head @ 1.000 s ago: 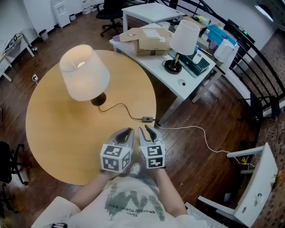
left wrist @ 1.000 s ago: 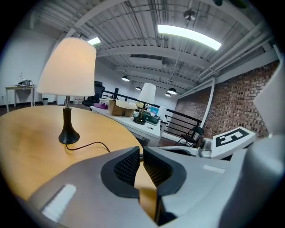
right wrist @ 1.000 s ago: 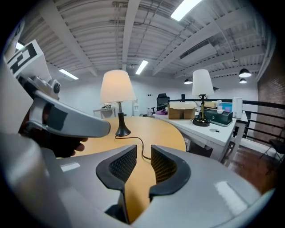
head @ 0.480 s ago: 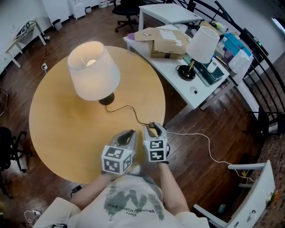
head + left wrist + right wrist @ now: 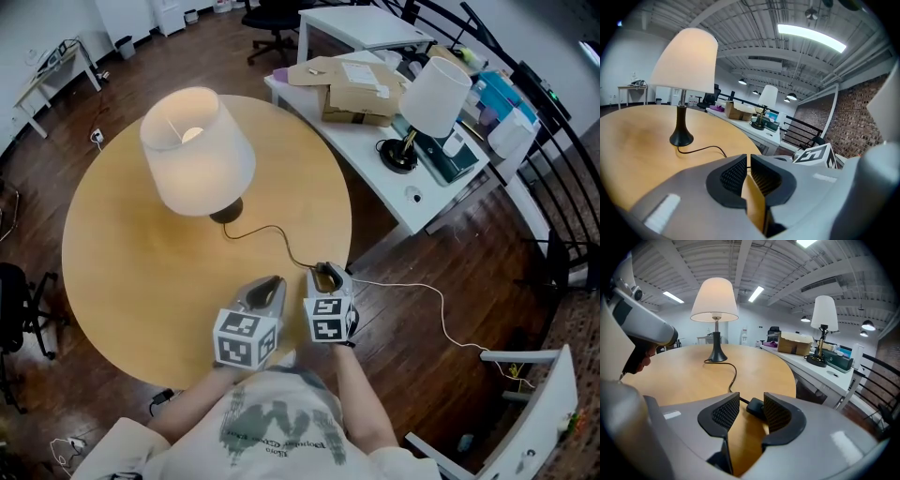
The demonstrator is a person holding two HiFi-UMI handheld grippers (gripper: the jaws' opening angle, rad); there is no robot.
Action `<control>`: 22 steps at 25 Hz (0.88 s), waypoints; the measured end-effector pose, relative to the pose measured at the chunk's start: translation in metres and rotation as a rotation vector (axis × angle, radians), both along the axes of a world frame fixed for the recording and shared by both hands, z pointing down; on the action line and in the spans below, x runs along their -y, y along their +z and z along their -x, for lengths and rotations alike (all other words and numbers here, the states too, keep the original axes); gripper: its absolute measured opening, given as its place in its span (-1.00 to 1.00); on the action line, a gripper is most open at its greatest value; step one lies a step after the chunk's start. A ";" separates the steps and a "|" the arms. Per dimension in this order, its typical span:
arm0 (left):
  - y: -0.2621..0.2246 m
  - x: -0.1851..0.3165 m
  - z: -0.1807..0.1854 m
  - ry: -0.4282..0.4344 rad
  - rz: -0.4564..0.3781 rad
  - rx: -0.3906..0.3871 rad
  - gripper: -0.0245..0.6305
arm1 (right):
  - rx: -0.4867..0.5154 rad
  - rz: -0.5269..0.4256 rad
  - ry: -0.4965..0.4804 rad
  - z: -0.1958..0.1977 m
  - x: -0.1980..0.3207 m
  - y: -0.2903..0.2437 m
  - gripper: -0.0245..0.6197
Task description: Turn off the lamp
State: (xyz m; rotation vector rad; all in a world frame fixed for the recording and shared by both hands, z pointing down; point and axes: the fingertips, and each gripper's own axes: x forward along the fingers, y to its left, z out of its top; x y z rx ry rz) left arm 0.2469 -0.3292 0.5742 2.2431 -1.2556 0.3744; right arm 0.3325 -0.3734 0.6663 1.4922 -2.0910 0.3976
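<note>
Lamp glows on the round desk, cord switch at the near edge.
Our right fingers, just opened wide, straddle that small, light, hard switch: we should pinch it, not tug. Our left fingers sit nearly closed, empty.

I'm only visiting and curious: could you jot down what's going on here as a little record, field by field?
Lamp: lit, standing on the round wooden table.
Cord switch: lies near the table's edge.
Right gripper: open, jaws have just been opening; the switch shows between them, not pressed.
Left gripper: jaws together, nothing held.
</note>
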 end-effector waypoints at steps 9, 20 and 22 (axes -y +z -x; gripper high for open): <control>0.001 0.002 0.003 -0.017 0.001 0.006 -0.93 | -0.093 -0.029 -0.001 0.000 0.002 0.010 -0.48; 0.000 0.003 0.003 -0.022 -0.002 0.004 -0.93 | -0.077 -0.025 -0.005 0.000 0.001 0.011 -0.60; -0.001 0.003 0.004 -0.022 -0.003 0.003 -0.93 | -0.067 -0.026 -0.007 0.001 0.002 0.011 -0.60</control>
